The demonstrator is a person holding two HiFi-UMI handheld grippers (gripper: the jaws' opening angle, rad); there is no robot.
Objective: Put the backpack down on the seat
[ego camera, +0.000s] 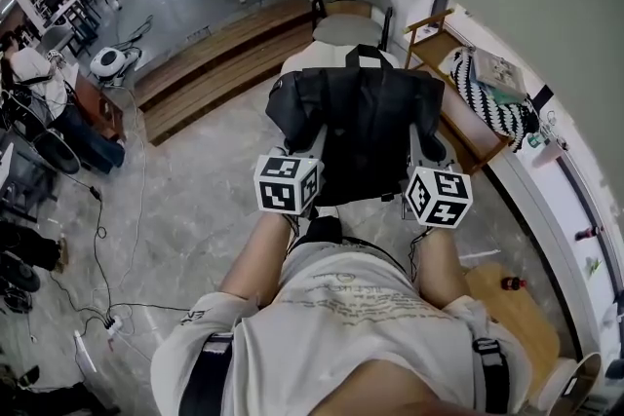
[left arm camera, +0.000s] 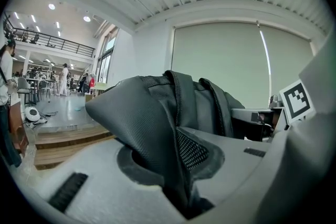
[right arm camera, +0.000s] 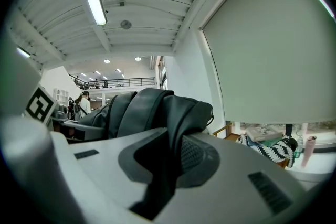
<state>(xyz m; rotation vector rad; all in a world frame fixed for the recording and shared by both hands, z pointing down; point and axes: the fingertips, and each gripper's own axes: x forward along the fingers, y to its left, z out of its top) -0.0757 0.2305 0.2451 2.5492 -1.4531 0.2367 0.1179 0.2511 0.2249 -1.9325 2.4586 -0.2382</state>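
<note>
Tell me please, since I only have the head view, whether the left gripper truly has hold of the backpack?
Observer: Yes. In the left gripper view, the left gripper has its jaws closed on a fold of the backpack, with the dark fabric pinched between the pads.
Operator: Thank you. And does the right one grip it too?
Observer: It does. In the right gripper view, the right gripper is clamped on another dark fold, and the bag bulges up above its jaws.
</note>
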